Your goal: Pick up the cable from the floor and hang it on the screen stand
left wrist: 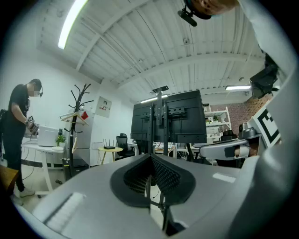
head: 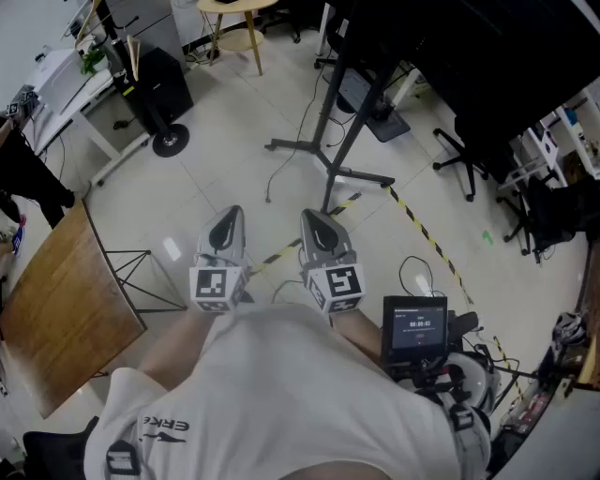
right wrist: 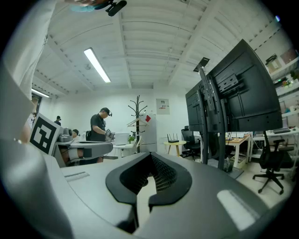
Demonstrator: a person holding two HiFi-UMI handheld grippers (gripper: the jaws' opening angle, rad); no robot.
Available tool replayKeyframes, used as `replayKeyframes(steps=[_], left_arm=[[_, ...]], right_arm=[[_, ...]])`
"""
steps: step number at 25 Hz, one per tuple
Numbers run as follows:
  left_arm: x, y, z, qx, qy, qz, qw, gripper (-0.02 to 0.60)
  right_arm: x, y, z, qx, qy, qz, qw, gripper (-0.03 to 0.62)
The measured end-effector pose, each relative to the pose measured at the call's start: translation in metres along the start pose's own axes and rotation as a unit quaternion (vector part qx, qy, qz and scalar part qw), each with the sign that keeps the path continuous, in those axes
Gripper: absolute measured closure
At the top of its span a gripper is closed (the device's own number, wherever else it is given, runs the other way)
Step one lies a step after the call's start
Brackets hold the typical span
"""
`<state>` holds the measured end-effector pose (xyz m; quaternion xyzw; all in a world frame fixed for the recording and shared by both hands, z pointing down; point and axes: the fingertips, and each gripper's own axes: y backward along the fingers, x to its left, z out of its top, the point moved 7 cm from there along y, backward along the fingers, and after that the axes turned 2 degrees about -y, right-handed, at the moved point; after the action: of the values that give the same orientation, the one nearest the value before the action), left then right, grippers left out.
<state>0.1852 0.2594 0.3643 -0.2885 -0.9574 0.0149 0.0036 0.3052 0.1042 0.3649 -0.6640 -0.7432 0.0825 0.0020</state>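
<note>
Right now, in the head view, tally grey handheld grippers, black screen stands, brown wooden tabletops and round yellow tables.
Grey handheld grippers: 2, left gripper and right gripper
Black screen stand: 1
Rectangular brown wooden tabletop: 1
Round yellow table: 1
Total: 5

This is an office that doubles as a lab workroom. Ahead of the left gripper [head: 228, 225] a screen stand [left wrist: 160, 112] carries large dark screens [left wrist: 187, 116], with shelving [left wrist: 217, 120] beyond it to the right. Ahead of the right gripper [head: 317, 225] and to its left are a coat rack [right wrist: 138, 116], a white desk [right wrist: 121, 146] where a person [right wrist: 99, 126] stands working, and a small round table [right wrist: 174, 144] holding a router. Wheeled office chairs [right wrist: 272, 163] sit to its right. Strip lights [right wrist: 97, 65] line the white ribbed ceiling. Yellow-black tape [head: 427, 234] crosses the pale tiled floor [head: 234, 159].
</note>
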Motion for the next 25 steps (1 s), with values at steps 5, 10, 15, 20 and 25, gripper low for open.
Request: replayKeyframes(steps=[5,10,15,20,25], left_arm=[[-0.006,-0.016,-0.003,0.004,-0.002,-0.001,1.0000,0.580],[0.000,-0.042,-0.003,0.008,-0.002,-0.010,0.9999,0.580],[0.014,-0.080,-0.009,0.004,0.002,-0.032,0.9995,0.580],[0.049,-0.131,-0.017,0.001,0.009,-0.055,0.9985,0.580],[0.105,-0.190,-0.007,-0.006,0.025,-0.069,0.9973,0.580]], right_arm=[[-0.019,-0.004,-0.001,-0.004,-0.008,-0.005,1.000,0.583],[-0.033,-0.017,0.000,0.000,-0.011,-0.015,1.000,0.583],[-0.046,-0.046,-0.002,0.005,-0.010,-0.034,0.999,0.583],[-0.056,-0.101,-0.003,0.013,-0.006,-0.053,0.998,0.583],[-0.057,-0.173,0.020,0.019,0.007,-0.070,0.997,0.583]])
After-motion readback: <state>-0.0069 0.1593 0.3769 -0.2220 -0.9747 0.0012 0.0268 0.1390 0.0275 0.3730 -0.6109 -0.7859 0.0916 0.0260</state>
